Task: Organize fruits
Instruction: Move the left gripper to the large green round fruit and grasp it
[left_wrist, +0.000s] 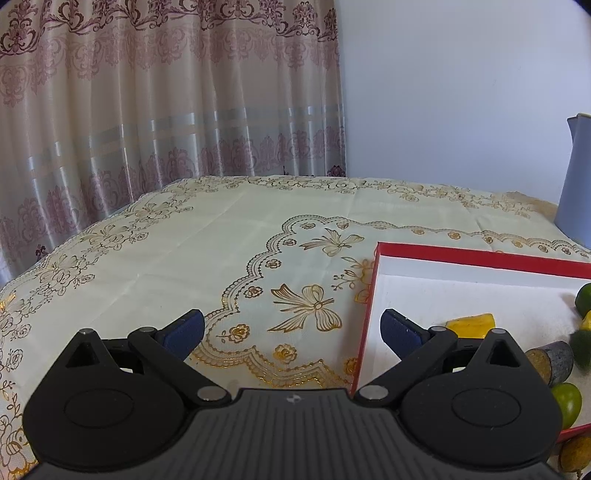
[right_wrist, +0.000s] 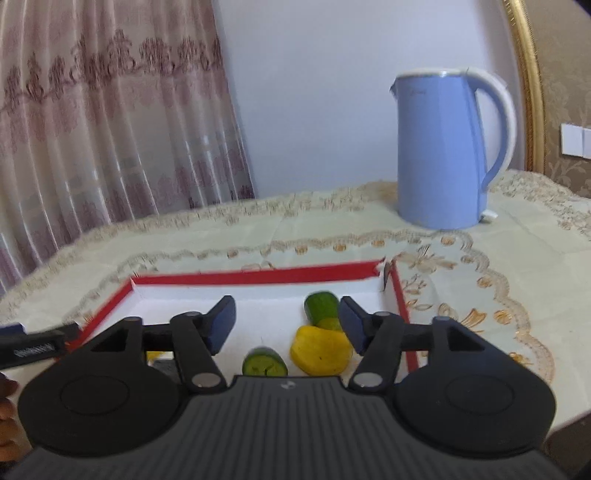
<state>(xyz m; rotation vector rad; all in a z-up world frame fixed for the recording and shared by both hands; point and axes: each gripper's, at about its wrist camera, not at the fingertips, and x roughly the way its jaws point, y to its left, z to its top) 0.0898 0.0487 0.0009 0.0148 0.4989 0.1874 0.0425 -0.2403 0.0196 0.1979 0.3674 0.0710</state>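
A shallow red box (right_wrist: 255, 277) with a white floor lies on the tablecloth. In the right wrist view it holds a yellow fruit (right_wrist: 319, 350), a green fruit (right_wrist: 321, 306) behind it and a green cut piece (right_wrist: 264, 363). My right gripper (right_wrist: 288, 317) hovers open over them, its pads touching none. In the left wrist view, my left gripper (left_wrist: 291, 325) is open and empty, straddling the box's left wall (left_wrist: 364, 325). Beyond its right finger lie a yellow slice (left_wrist: 471, 325), a grey piece with a golden cut face (left_wrist: 554, 363) and two green fruits (left_wrist: 567, 400).
A blue kettle (right_wrist: 443, 155) stands behind the box at the back right. A patterned curtain (left_wrist: 147, 110) hangs past the table's far left edge. A golden round thing (left_wrist: 574, 454) lies outside the box's near wall. A person's hand (right_wrist: 7, 406) shows at the left edge.
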